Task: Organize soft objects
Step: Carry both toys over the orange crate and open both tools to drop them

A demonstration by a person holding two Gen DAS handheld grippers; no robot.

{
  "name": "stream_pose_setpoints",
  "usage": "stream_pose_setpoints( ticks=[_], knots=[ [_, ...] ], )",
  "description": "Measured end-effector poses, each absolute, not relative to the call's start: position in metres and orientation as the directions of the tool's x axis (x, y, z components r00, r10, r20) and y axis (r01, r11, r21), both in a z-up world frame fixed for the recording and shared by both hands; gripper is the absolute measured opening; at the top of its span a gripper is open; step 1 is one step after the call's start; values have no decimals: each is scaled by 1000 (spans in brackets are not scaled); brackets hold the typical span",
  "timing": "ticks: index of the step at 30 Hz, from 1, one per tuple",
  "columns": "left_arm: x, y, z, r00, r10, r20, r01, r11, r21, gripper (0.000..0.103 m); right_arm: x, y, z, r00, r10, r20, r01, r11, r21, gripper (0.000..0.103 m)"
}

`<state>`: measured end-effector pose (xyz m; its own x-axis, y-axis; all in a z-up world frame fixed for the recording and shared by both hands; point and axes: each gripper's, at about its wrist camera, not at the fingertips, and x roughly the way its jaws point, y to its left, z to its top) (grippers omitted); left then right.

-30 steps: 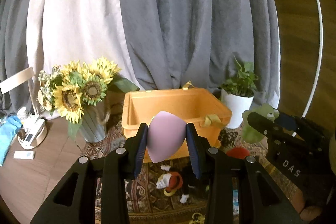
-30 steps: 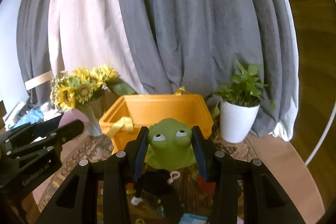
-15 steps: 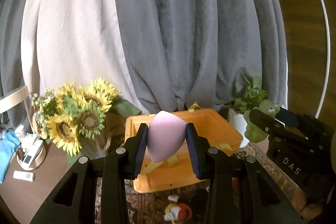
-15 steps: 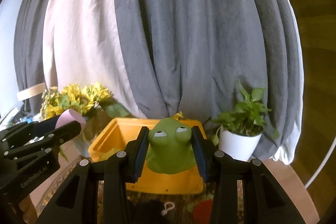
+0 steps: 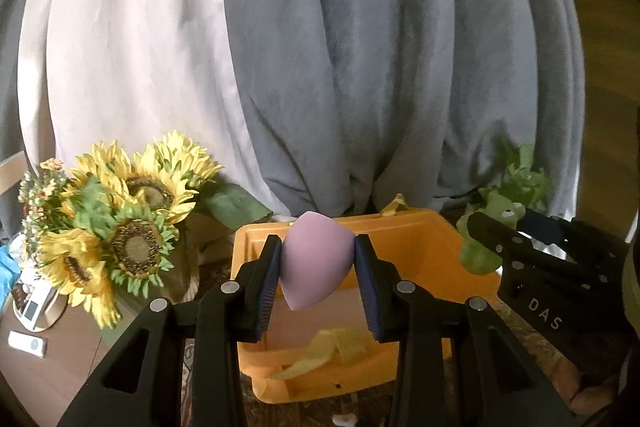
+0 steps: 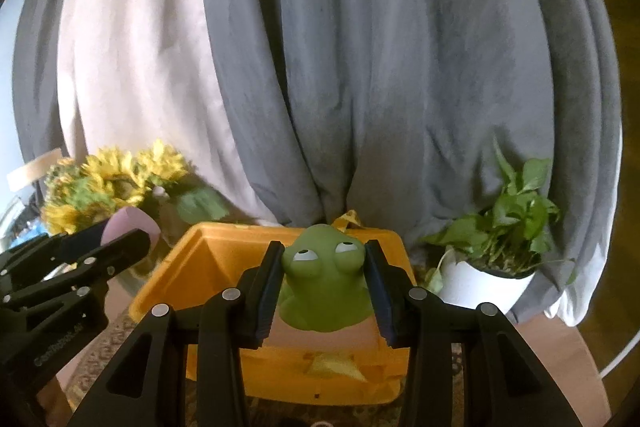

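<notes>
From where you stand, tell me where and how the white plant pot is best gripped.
Take the white plant pot across its upper wall just under the rim, coming in from the front at pot height. It stands upright and its leaves spill over the top and to the left, so an approach from above would probably crush them. Both grippers are full now, though.

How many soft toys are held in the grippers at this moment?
2. The pink sponge is in the left gripper; the green frog is in the right gripper. Both are above the orange bin. Others may be hidden.
</notes>
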<state>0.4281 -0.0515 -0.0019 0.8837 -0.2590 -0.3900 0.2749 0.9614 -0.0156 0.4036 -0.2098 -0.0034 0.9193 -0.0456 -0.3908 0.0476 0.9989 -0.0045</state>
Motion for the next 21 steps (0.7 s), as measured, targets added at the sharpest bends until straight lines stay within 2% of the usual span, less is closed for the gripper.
stream_pose_setpoints(
  ticks=[21],
  knots=[
    [517,-76,-67,794,-197,-575,269,962,42,38,491,-220,-64,802,-55,-594,41,998,-38,42]
  ],
)
